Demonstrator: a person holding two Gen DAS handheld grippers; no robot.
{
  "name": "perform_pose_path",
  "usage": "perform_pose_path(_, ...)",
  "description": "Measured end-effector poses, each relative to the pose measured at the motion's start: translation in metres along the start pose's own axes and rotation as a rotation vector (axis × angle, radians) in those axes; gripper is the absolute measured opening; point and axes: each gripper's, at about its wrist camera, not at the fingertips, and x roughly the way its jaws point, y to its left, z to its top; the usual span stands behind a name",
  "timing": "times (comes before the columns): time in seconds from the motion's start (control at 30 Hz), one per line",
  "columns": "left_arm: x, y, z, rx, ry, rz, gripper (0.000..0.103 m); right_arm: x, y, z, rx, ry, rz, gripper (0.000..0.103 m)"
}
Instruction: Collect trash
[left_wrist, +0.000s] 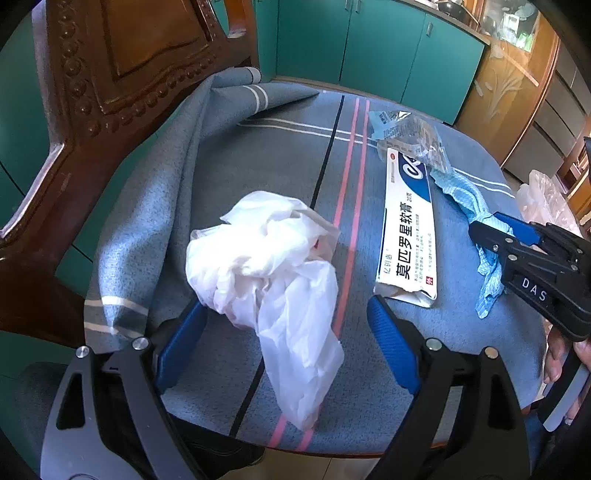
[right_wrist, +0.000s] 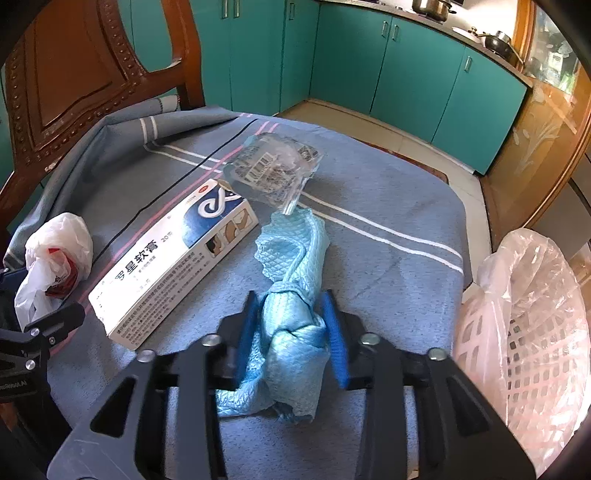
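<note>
A crumpled white plastic bag (left_wrist: 273, 273) lies on the blue cloth between the open fingers of my left gripper (left_wrist: 288, 332), which is empty; the bag also shows in the right wrist view (right_wrist: 55, 254). My right gripper (right_wrist: 291, 321) has its blue pads against both sides of a crumpled light blue cloth wipe (right_wrist: 295, 295), which rests on the table; the wipe also shows in the left wrist view (left_wrist: 469, 206). A white and blue ointment box (right_wrist: 173, 258) lies between the two. A clear crinkled wrapper (right_wrist: 273, 166) lies behind it.
A pink basket lined with a clear bag (right_wrist: 528, 332) stands at the table's right edge. A carved wooden chair (left_wrist: 92, 110) stands at the left. Teal cabinets (right_wrist: 406, 74) line the back. The blue striped tablecloth (right_wrist: 388, 206) covers the table.
</note>
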Motion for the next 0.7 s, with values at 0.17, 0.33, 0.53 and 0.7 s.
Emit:
perform_pose_path(0.17, 0.0038, -0.0015, -0.0017, 0.003, 0.01, -0.007, 0.091, 0.0018, -0.0031, -0.0011, 0.01, 0.009, -0.01, 0.049)
perform_pose_path(0.33, 0.0083, -0.0006, -0.0031, -0.006, 0.024, -0.026, 0.091, 0.0056, -0.0024, -0.0019, 0.004, 0.026, -0.01, 0.053)
perform_pose_path(0.53, 0.0095, -0.0011, -0.0052, -0.004, 0.022, -0.024, 0.091, 0.0078, -0.0009, -0.0016, 0.002, 0.03, -0.01, 0.054)
perform_pose_path(0.7, 0.0096, -0.0017, -0.0054, -0.005, 0.019, -0.024, 0.091, 0.0089, -0.0008, -0.0021, 0.001, 0.033, -0.011, 0.056)
